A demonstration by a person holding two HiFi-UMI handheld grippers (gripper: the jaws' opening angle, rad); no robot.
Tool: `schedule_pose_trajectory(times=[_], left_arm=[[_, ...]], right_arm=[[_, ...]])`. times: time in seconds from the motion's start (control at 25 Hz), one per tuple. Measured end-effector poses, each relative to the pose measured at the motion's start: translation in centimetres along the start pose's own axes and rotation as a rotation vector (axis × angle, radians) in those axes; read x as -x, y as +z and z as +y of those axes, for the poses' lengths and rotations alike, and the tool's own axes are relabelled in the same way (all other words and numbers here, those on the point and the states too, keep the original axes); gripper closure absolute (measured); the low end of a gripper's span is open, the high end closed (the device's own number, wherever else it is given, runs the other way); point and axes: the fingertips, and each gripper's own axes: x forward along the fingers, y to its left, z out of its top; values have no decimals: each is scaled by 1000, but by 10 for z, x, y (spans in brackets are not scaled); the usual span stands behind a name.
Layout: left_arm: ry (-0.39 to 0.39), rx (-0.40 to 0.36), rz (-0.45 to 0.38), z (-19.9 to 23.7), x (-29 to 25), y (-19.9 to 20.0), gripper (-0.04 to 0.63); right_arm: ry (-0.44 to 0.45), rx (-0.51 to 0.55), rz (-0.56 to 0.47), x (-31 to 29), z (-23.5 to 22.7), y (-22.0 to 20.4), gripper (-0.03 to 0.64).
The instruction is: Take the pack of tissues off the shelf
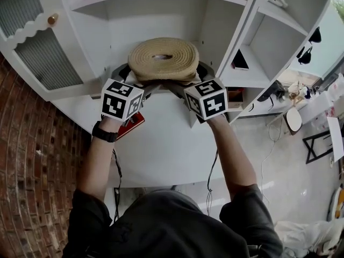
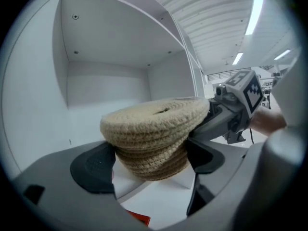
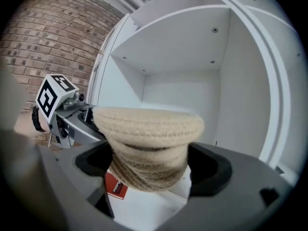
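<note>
Grip comes from both sides: left gripper and right gripper each pinch the rope-woven pack of tissues at the shelf front edge, likely to draw it out level.

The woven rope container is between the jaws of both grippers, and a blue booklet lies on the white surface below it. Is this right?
Not quite: the booklet is red, not blue; the right gripper view shows it. The woven rope container is indeed between the jaws of the left gripper and the right gripper.
</note>
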Motion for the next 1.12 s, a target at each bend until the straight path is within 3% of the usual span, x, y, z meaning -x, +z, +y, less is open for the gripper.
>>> schedule_pose_trajectory(times=[0.4,0.72,1.12], left_arm=[[-46,-20,-77,-52,33,-10,139],[-59,-103,-136,-90,53,-28,138],[-133,-103,-95,-131,28,-101,138]], right_arm=[[-66,44,-62,63,28,-14,129],[-134,56,-120,100,50,-41,130],[-181,40,-39,110,61,-130,130]])
